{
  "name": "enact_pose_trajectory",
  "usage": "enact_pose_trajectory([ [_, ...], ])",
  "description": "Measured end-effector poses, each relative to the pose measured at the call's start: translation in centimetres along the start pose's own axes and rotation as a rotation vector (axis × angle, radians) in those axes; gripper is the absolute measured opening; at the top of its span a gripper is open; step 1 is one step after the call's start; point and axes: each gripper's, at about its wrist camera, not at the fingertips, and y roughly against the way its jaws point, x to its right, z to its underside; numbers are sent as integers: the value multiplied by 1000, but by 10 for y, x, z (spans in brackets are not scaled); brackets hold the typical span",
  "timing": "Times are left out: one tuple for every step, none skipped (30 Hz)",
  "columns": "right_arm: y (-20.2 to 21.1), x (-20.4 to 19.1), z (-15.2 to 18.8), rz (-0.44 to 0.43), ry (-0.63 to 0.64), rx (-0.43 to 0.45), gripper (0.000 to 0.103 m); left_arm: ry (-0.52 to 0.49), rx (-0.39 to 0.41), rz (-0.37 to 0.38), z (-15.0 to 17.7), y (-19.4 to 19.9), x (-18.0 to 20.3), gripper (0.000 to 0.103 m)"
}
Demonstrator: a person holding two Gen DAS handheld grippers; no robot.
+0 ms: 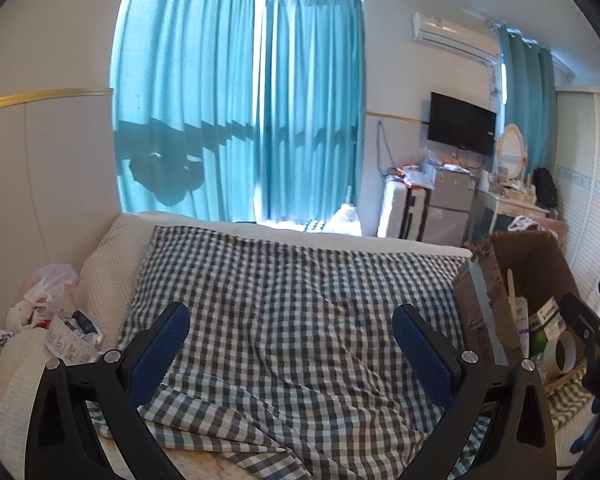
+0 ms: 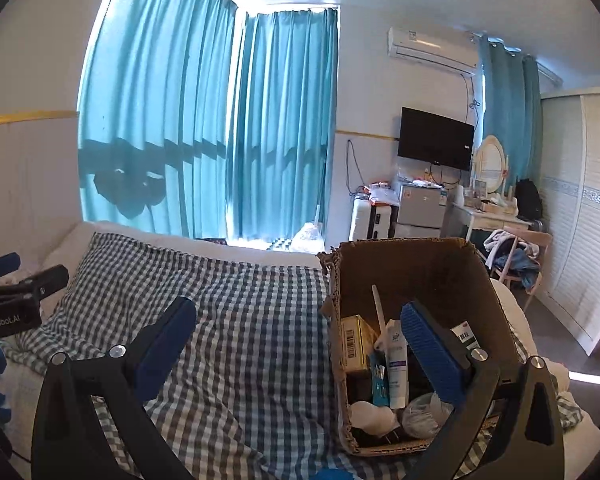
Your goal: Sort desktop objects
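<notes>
Looks all but done — tube (image 2: 396, 364), yellow carton (image 2: 356, 344) and tape roll (image 1: 565, 354) already packed in cardboard box (image 2: 416, 268), under right claw (image 2: 296, 354). Both claws released, empty; left claw (image 1: 290, 354) over bare checked cloth (image 1: 284, 280) — nothing loose there.

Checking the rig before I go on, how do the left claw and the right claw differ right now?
The left claw hangs over bare checked cloth, while the right claw straddles the cardboard box edge. The right's one finger is above the box contents; the left's fingers are not. Both are open and empty.
</notes>
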Motion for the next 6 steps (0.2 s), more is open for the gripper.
enact_pose_trajectory([
  [-2,4,0,11,-10,-9,103,1,-9,4,0,-3,1,103],
  [-1,5,0,23,-18,-13,103,4,-18,-2,1,-4,2,103],
  [1,9,0,31,-28,-13,103,-3,-17,3,2,-4,3,103],
  [1,13,1,33,-37,-14,103,-15,-11,11,3,-2,6,103],
  [0,14,-1,35,-40,-16,103,-24,-6,9,3,0,8,103],
  [1,17,-1,43,-44,-17,103,-26,-3,3,2,0,9,103],
])
